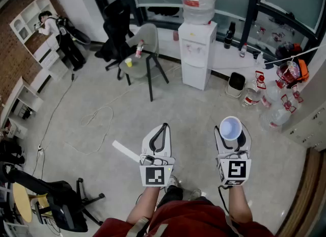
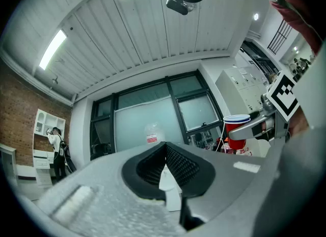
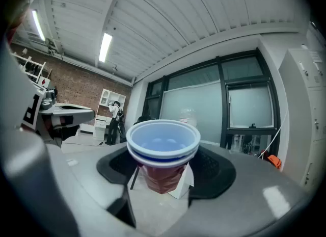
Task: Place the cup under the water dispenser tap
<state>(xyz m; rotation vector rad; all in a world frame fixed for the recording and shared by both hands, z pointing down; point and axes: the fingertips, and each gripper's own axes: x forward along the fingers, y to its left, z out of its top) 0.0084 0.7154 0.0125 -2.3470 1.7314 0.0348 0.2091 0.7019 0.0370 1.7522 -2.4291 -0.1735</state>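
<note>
Transport step: right gripper (image 1: 232, 130) fingers are holding the red cup (image 3: 162, 174) upright, well apart from the water dispenser (image 1: 196, 52); left gripper (image 1: 163, 127) fingers are resting together, empty. Next, probably: advancing level toward it.

No legible txt anywhere.
</note>
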